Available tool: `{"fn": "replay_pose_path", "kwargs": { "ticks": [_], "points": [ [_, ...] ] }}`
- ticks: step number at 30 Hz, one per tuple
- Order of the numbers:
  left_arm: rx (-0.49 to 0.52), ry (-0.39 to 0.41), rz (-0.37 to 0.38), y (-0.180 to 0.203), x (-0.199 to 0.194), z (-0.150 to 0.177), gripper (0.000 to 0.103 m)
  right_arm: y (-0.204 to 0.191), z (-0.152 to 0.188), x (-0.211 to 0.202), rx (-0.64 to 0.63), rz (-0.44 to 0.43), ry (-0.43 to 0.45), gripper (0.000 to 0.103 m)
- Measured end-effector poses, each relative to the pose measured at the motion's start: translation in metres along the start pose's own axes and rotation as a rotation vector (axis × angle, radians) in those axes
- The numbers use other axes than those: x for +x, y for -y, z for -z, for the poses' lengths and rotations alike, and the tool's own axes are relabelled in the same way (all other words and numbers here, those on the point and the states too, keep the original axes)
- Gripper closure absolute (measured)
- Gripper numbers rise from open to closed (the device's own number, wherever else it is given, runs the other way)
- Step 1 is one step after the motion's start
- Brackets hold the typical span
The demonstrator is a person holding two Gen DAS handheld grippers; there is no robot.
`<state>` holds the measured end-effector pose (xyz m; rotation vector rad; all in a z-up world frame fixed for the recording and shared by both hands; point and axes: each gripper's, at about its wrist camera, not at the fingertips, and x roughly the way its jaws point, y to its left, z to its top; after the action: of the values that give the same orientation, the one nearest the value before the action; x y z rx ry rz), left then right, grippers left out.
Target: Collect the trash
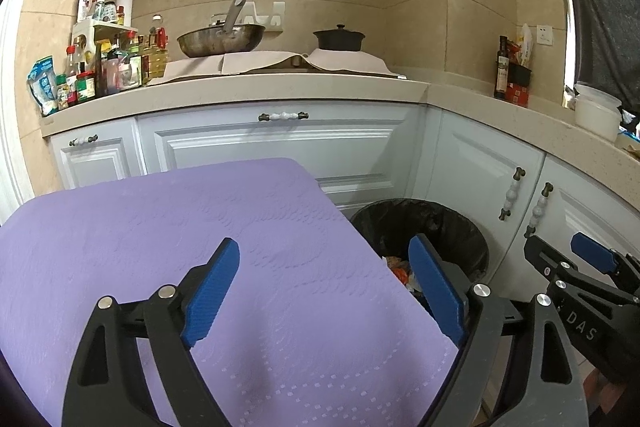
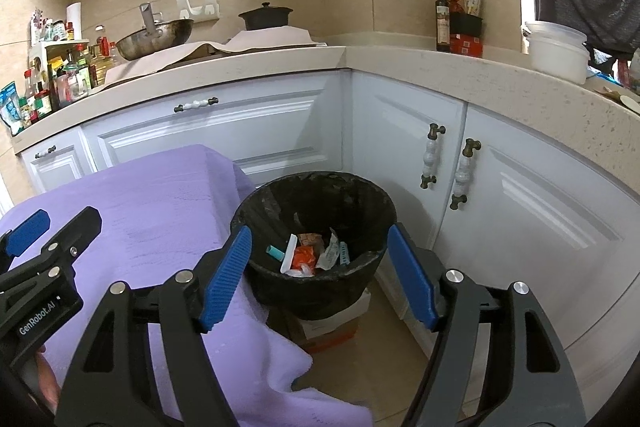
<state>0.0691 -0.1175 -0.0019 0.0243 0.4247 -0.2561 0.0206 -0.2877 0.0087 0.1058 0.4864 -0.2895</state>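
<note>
Kitchen corner, purple-covered table beside lined bin of trash; both grippers' jaws wide, empty.

Left gripper, jaws apart, above purple cloth beside bin.

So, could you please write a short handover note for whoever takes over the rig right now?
Left tongs: open, empty, above the purple cloth.
Right tongs: open, empty, poised over the black trash bin.
The bin stands on the floor beside the cloth-covered table, in the cabinet corner.
Done: wrappers and scraps already lie in the bin.
Left: no trash shows on the cloth in either view; check the rest of the table before stopping.
</note>
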Motion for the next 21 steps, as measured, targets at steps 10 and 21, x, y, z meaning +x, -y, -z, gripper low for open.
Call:
{"fn": "replay_pose_path", "kwargs": {
  "ticks": [10, 21],
  "points": [
    [0.015, -0.008, 0.008, 0.007, 0.007, -0.002, 0.019, 0.007, 0.001, 0.003, 0.012, 0.014, 0.0, 0.029],
    [0.024, 0.001, 0.003, 0.015, 0.012, -0.005, 0.019, 0.011, -0.002, 0.006, 0.012, 0.02, 0.001, 0.029]
  ]
}}
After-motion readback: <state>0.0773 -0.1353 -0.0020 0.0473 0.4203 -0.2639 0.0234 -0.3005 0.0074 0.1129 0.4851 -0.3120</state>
